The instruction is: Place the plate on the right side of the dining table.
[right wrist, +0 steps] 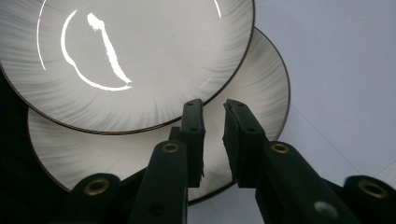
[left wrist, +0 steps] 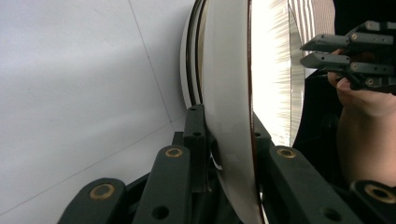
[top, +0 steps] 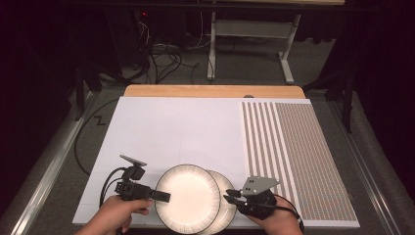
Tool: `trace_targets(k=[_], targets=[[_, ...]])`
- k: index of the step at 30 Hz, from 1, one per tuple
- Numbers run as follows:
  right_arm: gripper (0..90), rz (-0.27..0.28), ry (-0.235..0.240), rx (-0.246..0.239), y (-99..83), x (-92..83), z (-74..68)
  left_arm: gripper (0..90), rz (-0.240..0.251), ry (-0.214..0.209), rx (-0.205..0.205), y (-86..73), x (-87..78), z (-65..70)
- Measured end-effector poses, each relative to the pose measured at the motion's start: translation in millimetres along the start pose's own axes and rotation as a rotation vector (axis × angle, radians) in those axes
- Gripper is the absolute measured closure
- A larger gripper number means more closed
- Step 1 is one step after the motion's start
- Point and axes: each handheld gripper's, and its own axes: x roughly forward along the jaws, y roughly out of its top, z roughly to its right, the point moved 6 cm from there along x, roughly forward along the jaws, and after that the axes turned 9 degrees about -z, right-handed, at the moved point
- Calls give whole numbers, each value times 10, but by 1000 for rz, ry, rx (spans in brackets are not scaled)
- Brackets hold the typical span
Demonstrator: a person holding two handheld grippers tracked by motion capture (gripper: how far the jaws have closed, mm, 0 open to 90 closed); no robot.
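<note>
A: What's the setting?

B: A white sheet (top: 171, 132) covers a wooden table in a dark room, with a striped, dotted mat (top: 298, 156) on the sheet's right part.

A: Where are the plates?

B: At the sheet's near edge. The upper plate (top: 187, 198) overlaps the lower plate (top: 226, 205), which peeks out on the side toward the mat. Both are round, with no long axis, faces up; the upper one is tipped slightly.

A: And the claws?

B: The left gripper (top: 164, 196) is clenched on the upper plate's rim, on the side away from the mat. The right gripper (top: 229, 198) hovers over the lower plate, jaws slightly parted, grasping nothing.

A: Any writing?

B: None I can read.
</note>
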Motion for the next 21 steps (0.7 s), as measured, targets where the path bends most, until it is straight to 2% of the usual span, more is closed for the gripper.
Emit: trace_targets(k=[2,3,10,14,15,16,21], targets=[[763,10,-10,11,-6,-19,34,771,-3,3,4,-1,-10,0],[721,25,-28,26,-14,-45,80,772,3,11,8,2,-21,2],[640,70,-66,72,-49,-123,206,784,37,28,30,27,-87,8],[600,79,-85,88,-73,-143,252,792,57,36,55,48,-121,33],[576,85,-98,97,-87,-151,285,793,67,43,74,60,-138,45],[576,85,-98,97,-87,-151,285,795,67,43,74,60,-138,45],[514,108,-140,110,-119,-193,350,802,104,56,124,96,-176,72]])
